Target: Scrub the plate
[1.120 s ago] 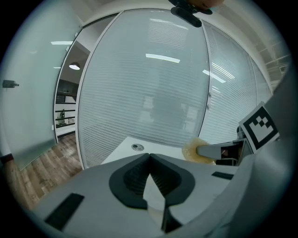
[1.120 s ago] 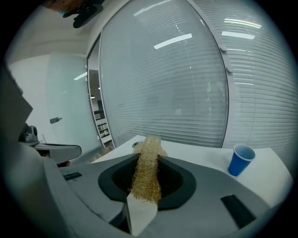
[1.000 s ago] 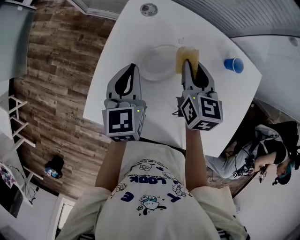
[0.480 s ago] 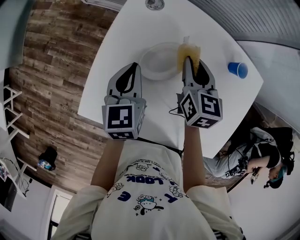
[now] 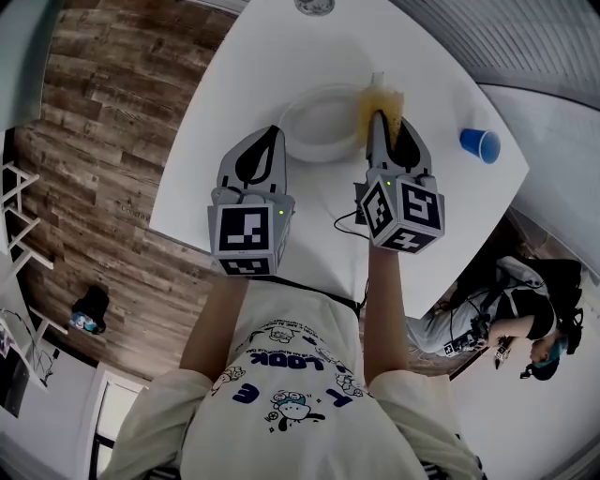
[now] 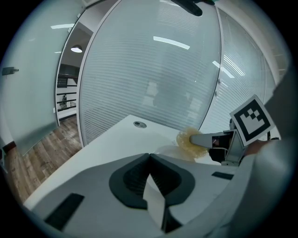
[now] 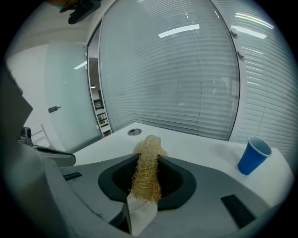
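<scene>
A pale, shallow plate (image 5: 319, 120) lies on the white table (image 5: 441, 202), towards its far side. My right gripper (image 5: 381, 120) is shut on a yellow loofah scrubber (image 5: 383, 103), which hangs over the plate's right rim. In the right gripper view the scrubber (image 7: 146, 173) stands pinched between the two jaws of that gripper (image 7: 148, 154). My left gripper (image 5: 273, 131) hovers at the plate's near left rim. Its jaws meet at the tip with nothing between them, as the left gripper view shows (image 6: 149, 155). That view also shows the scrubber (image 6: 187, 141) and a pale part of the plate (image 6: 168, 150).
A blue cup (image 5: 480, 144) stands at the table's right, also seen in the right gripper view (image 7: 252, 156). A round grommet (image 5: 314, 6) sits at the far edge. A dark cable (image 5: 348, 223) lies near the front edge. Another person (image 5: 525, 314) sits low at the right.
Both grippers have sunk a little toward the table and plate. The scrubber stays in the right jaws, and the left jaws stay closed.
</scene>
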The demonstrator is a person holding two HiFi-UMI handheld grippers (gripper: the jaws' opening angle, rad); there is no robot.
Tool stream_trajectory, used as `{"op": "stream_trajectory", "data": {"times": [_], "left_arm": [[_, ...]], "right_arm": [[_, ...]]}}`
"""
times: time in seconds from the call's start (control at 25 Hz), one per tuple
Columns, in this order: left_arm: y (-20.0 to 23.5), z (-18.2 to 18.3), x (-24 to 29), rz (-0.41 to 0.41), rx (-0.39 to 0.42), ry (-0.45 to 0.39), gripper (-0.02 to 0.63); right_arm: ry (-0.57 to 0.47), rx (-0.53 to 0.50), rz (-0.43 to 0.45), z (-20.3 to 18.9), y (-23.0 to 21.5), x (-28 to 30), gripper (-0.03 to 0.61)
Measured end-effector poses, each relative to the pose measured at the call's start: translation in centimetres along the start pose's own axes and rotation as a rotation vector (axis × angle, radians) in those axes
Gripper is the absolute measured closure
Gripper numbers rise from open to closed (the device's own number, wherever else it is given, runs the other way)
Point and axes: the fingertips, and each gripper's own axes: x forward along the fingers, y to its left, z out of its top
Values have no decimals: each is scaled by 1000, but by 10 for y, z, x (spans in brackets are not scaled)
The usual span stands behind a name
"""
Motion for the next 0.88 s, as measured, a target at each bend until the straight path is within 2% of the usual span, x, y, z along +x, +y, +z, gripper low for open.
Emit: {"op": "stream_trajectory", "data": {"times": [0.32,0.52,0.64,0.88], "left_arm": [[5,-20,6,3,-39,41,588],[4,-25,4,4,-76,79,586],[4,-32,5,-5,-94,97,529],[5,-43,12,-3,-121,129,530]], "right_arm": [[20,-16,11,-15,6,11,465],[25,-24,10,-9,8,10,465],[25,-25,10,-12,9,11,465],[24,-27,12,-15,8,15,465]]}}
